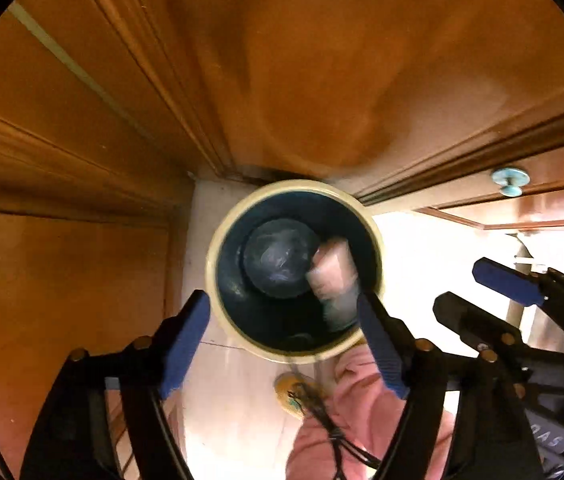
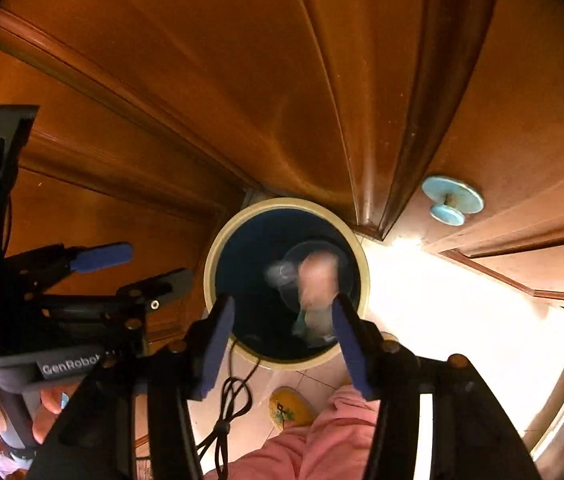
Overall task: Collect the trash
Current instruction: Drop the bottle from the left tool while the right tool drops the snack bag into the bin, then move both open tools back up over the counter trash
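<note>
The pale crumpled thing (image 1: pixel 333 276) inside the bin (image 1: pixel 218 240) is smeared by motion in both views, so what it is cannot be told. It hides part of the round clear shape (image 1: pixel 272 258) on the bin's dark bottom. The left tool (image 1: pixel 283 334) covers the bin's near rim with its fingers; its body runs off the lower edge. The pink garment (image 2: pixel 313 436) and yellow slipper (image 2: pixel 287 404) are cut off below. The bright floor (image 2: pixel 441 280) is washed out.
</note>
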Tool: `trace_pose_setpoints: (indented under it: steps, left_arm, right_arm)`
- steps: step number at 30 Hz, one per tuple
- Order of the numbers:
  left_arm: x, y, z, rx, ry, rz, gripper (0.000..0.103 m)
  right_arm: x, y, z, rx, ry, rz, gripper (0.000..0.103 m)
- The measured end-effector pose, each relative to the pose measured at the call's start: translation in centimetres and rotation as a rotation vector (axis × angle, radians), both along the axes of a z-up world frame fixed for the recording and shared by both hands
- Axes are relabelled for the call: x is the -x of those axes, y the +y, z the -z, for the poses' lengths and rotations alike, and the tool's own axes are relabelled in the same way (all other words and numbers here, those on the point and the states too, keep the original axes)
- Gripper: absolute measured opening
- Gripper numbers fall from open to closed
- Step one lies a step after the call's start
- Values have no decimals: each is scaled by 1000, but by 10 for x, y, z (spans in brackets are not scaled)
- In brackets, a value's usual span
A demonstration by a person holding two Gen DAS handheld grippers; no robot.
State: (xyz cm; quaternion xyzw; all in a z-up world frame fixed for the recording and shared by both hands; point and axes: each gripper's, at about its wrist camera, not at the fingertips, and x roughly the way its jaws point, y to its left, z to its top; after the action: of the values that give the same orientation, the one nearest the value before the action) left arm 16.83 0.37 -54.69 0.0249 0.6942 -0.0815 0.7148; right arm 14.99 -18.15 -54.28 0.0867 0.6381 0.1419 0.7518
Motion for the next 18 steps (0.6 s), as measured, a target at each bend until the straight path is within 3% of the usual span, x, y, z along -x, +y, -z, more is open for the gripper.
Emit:
trace_pose_setpoints:
  steps: [4, 8, 11, 18]
  left_arm:
    - [9, 1, -16, -21, -20, 3, 77]
    - [16, 5, -54, -4, -51, -3, 77]
    - [23, 5, -100, 9, -108, -7, 77]
    - [52, 1, -244, 59, -305, 5, 76]
  right_arm:
    - [5, 0, -12, 13, 14, -30, 52]
    - [15, 3, -45, 19, 12, -78, 52]
    - [25, 2, -85, 28, -12, -103, 52]
    - [45, 7, -209, 37, -126, -111, 52]
